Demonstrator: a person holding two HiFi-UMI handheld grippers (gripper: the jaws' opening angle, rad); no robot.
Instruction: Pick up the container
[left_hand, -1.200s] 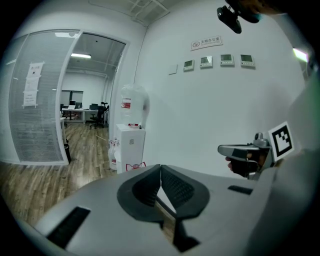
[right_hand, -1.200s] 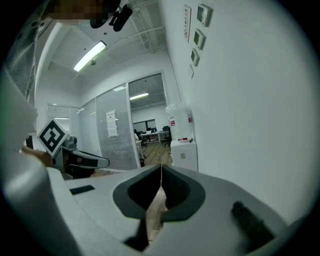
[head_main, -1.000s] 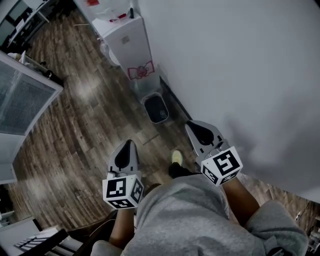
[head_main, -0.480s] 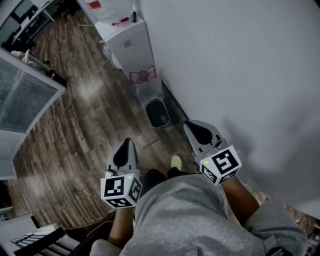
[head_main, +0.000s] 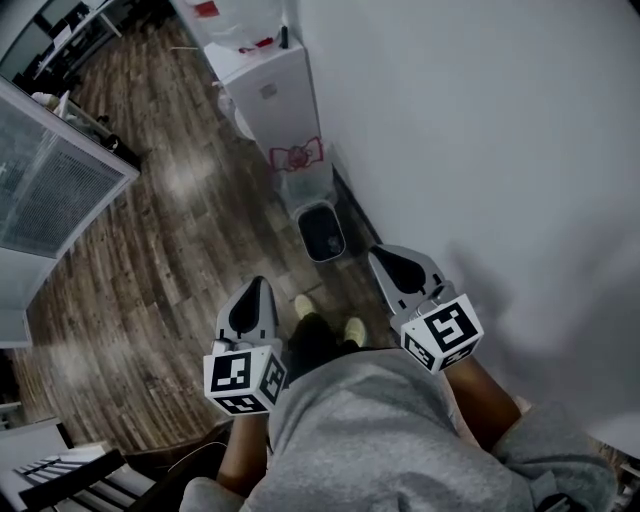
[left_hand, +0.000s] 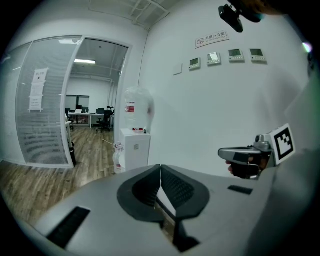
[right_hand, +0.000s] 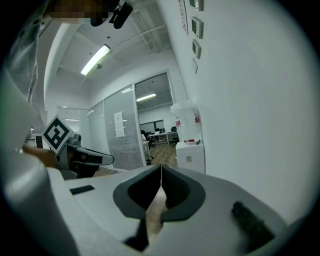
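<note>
Left gripper (head_main: 256, 290), right gripper (head_main: 385, 257): both closed, empty. Floor bin (head_main: 322, 230), presumed container: to be approached, jaws opened beforehand.

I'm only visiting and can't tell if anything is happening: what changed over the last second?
The person stepped forward: a second yellow shoe has come into view, and the water dispenser and waste bin slid nearer in the head view. Nothing was taken hold of or let go. The left tool and right tool stay shut, empty, side by side along the white wall.
</note>
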